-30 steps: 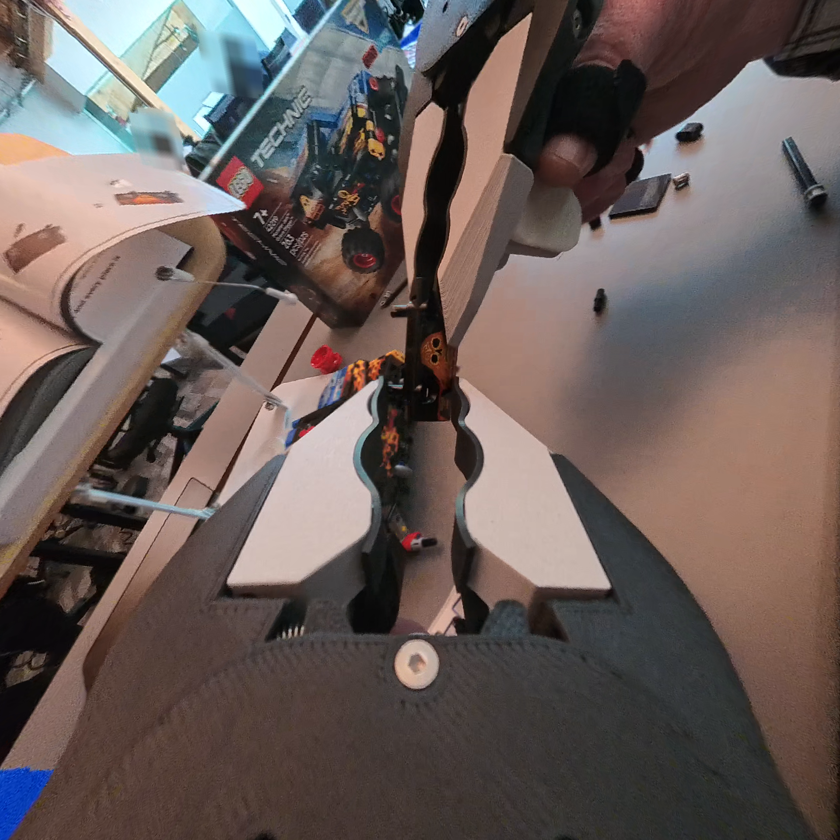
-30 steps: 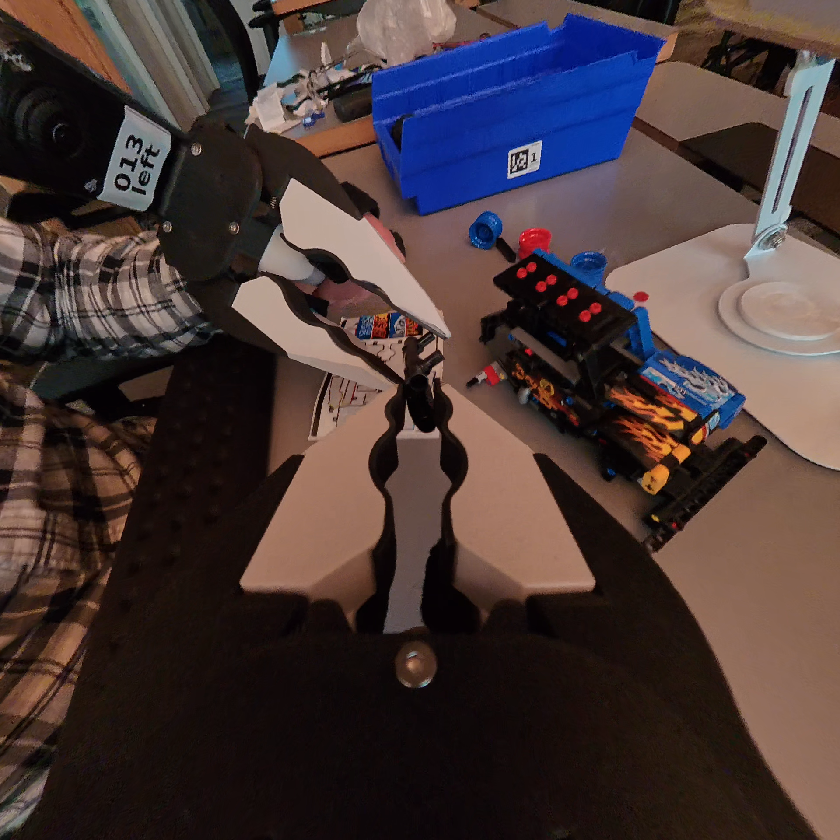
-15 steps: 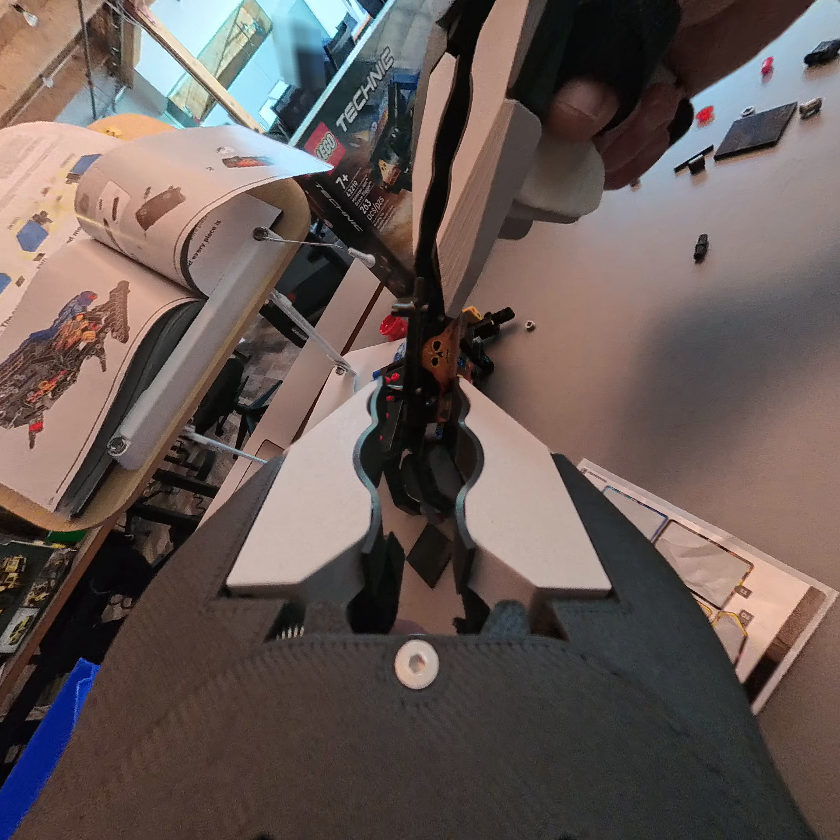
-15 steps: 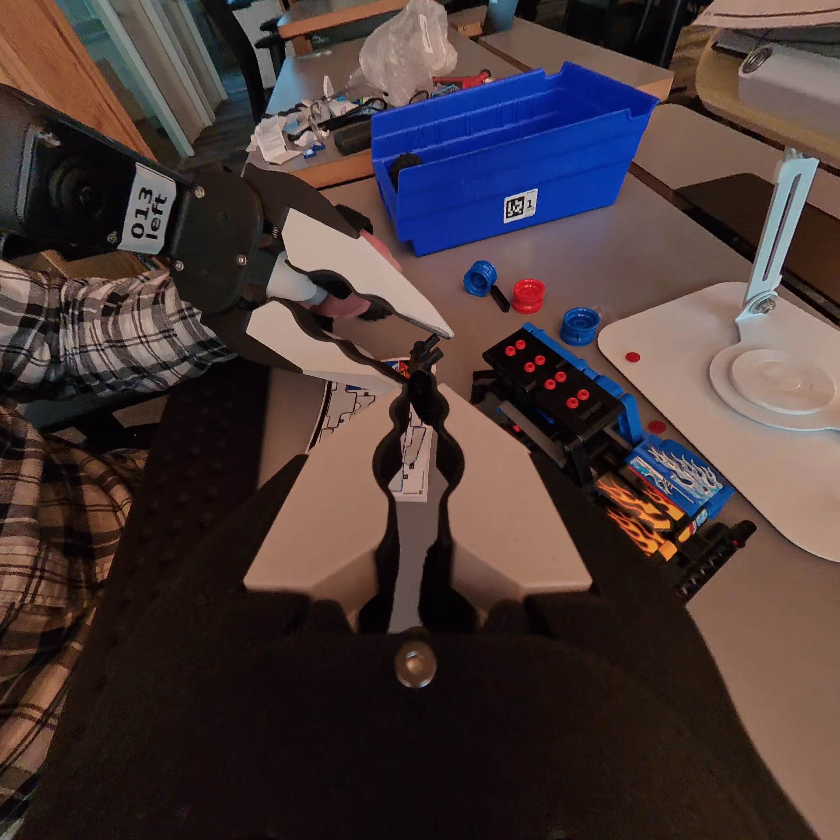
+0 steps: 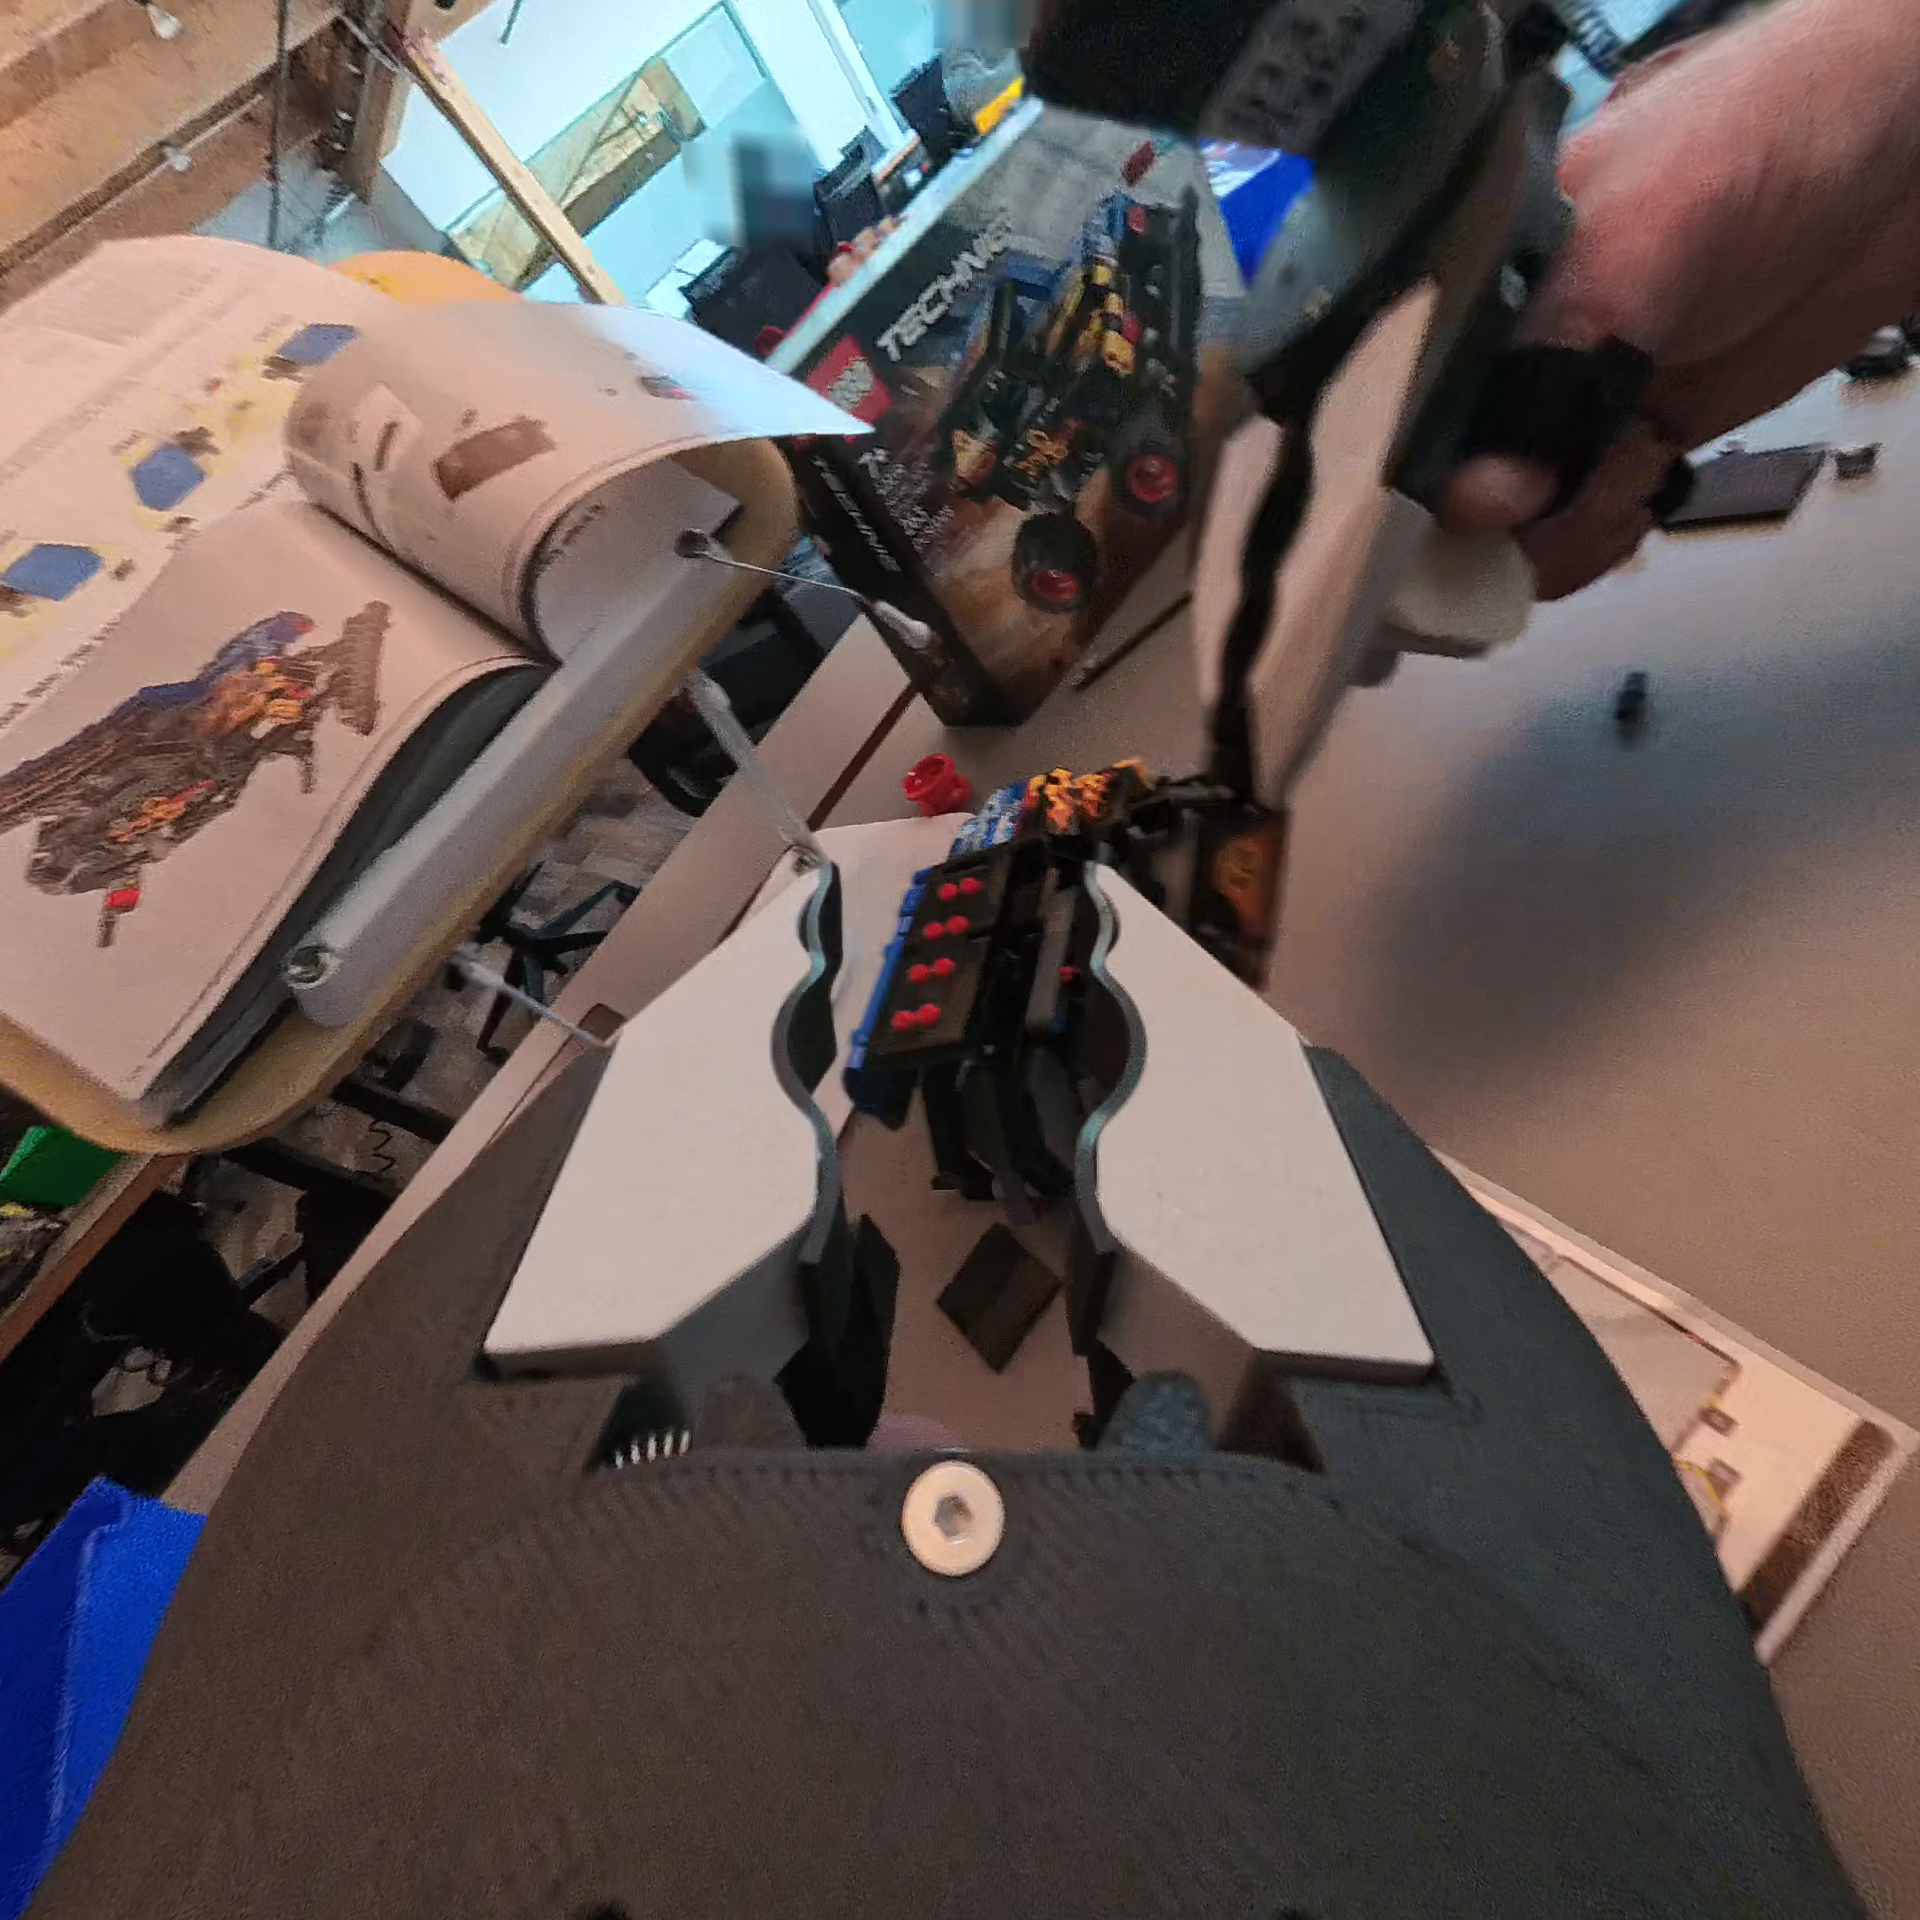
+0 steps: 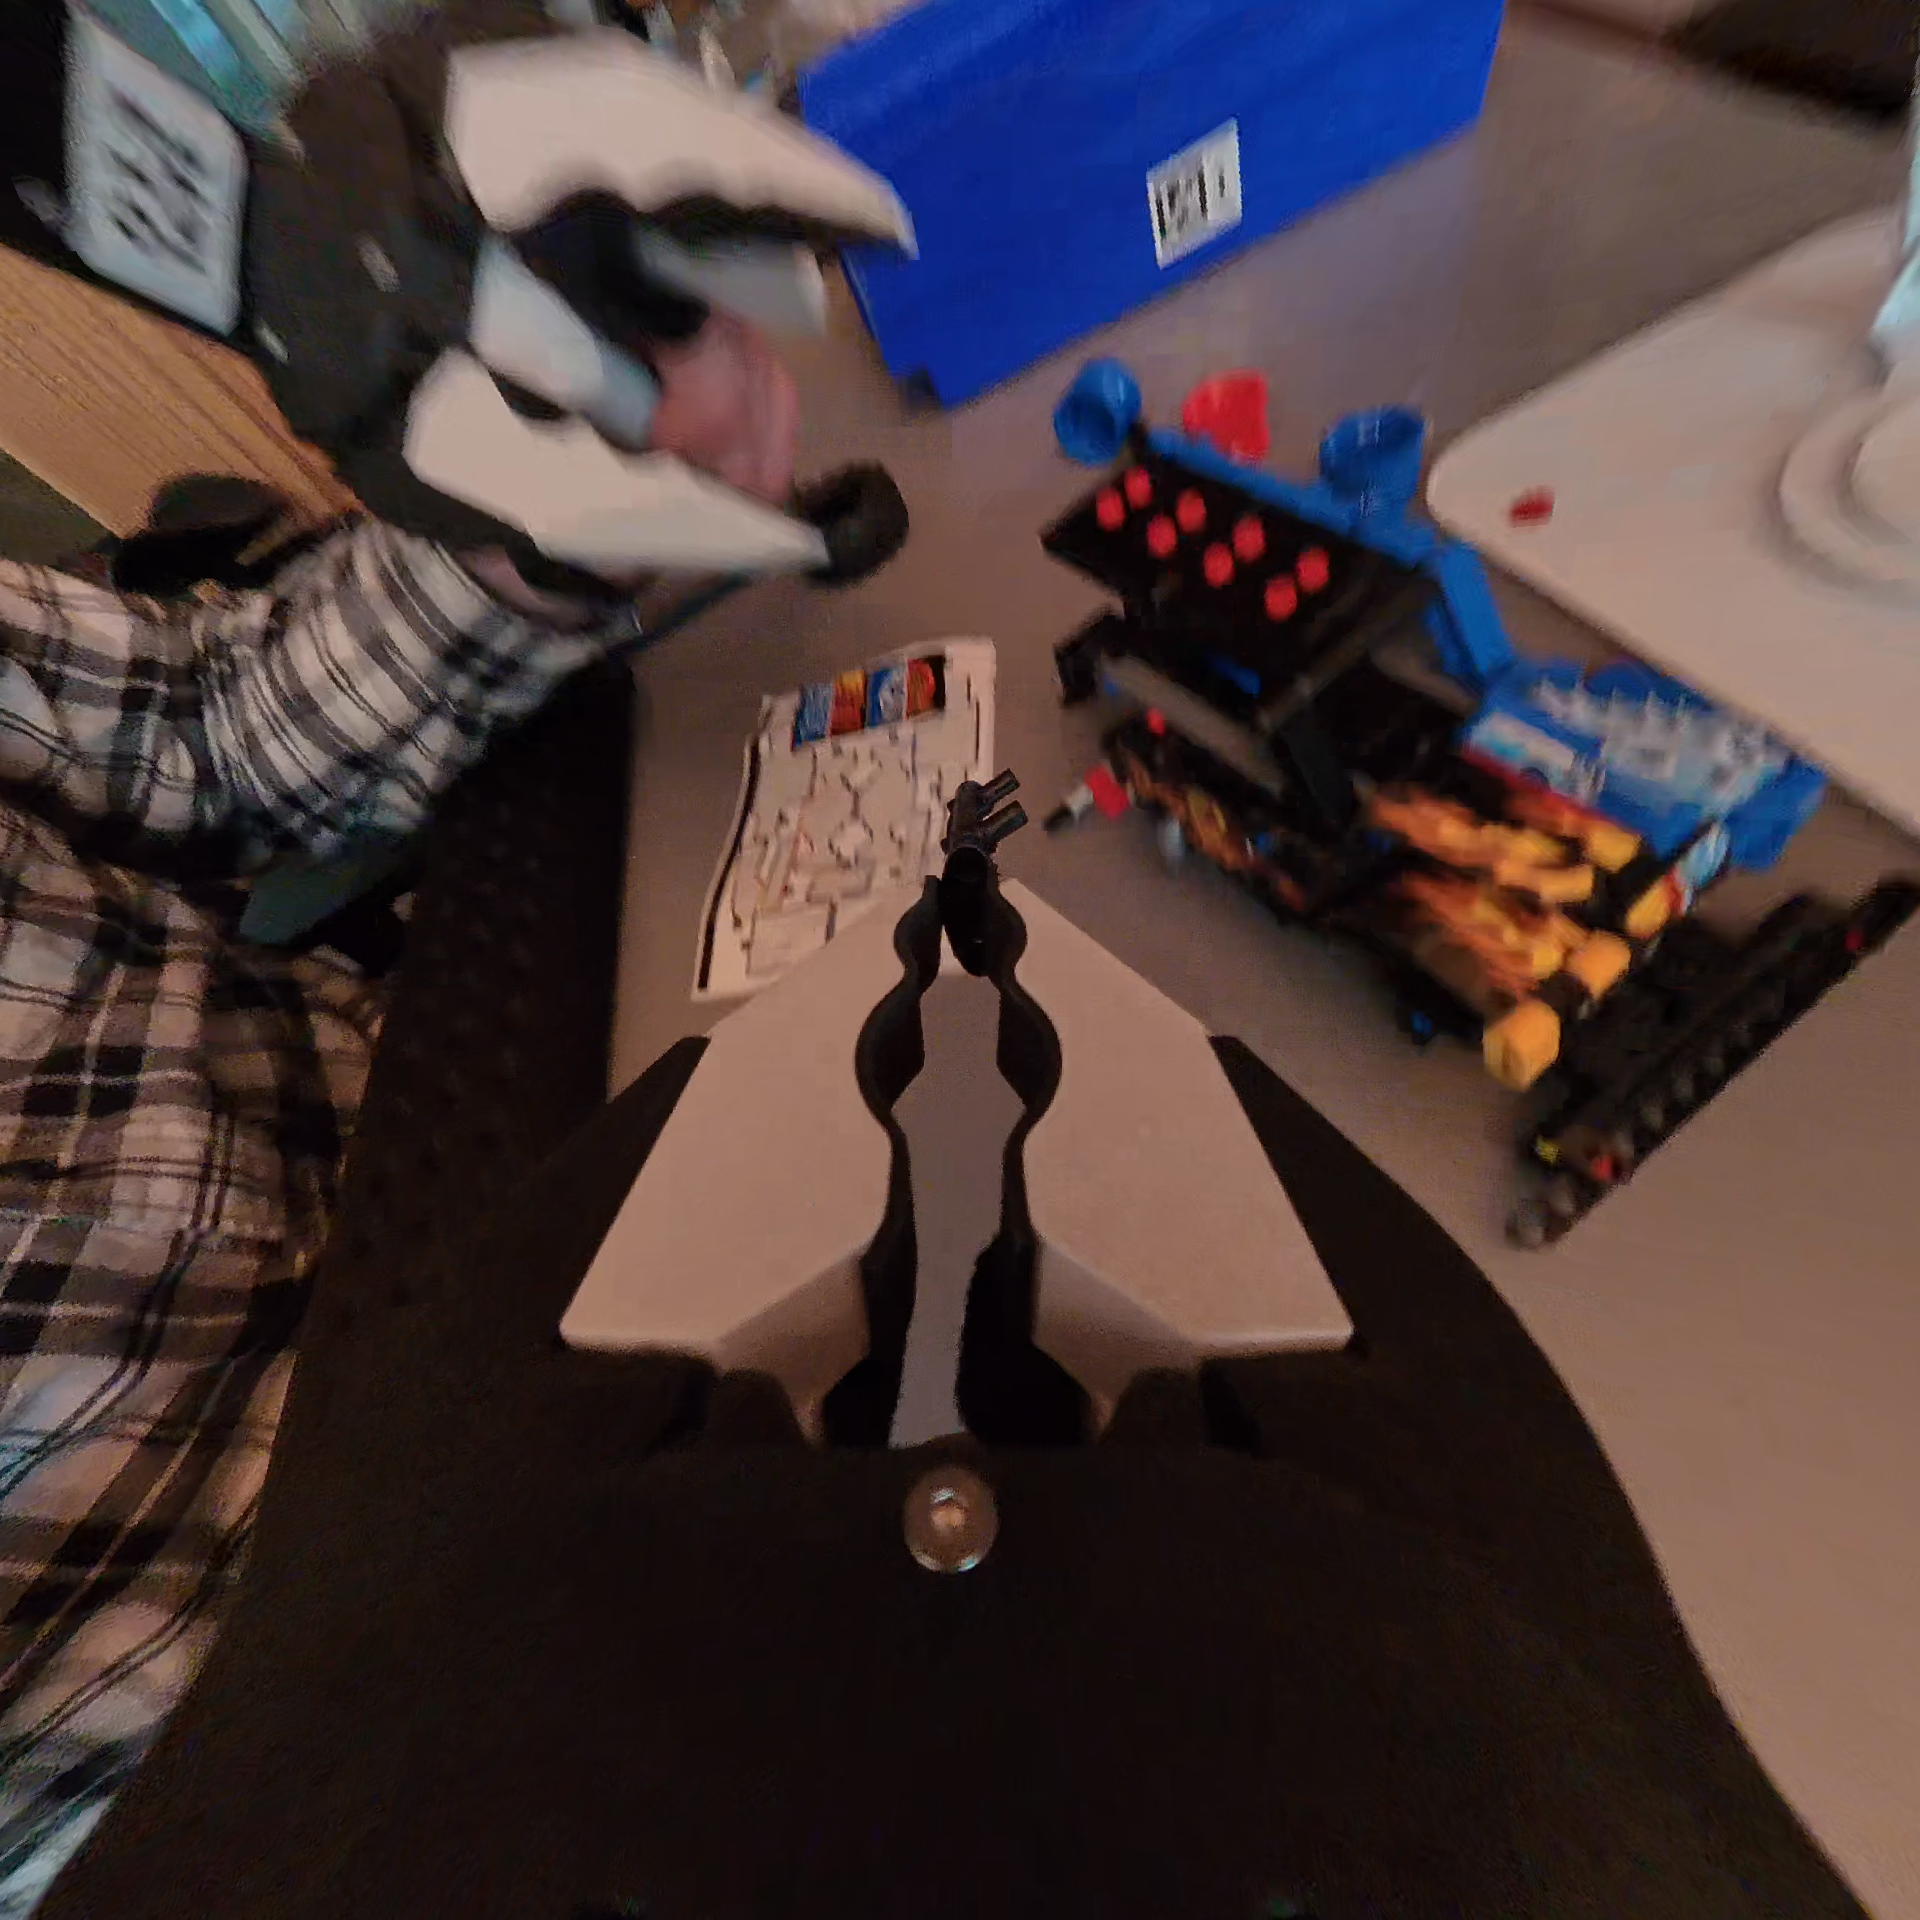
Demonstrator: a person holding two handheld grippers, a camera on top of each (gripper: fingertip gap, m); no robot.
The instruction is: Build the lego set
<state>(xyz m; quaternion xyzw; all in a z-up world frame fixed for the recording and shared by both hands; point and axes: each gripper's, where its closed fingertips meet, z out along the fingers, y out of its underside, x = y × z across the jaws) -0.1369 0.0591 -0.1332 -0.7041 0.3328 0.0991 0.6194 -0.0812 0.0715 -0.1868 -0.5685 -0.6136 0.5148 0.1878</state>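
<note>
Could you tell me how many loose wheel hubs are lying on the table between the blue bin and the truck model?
3: a blue one at left, a red one in the middle, another blue one at right, behind the truck model. More may be hidden.

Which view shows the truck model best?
Right wrist view: the truck model sits whole on the table, showing its black top with red studs, blue side and flame panels, though blurred. Left wrist view shows only a strip of it between its own fingers.
</note>
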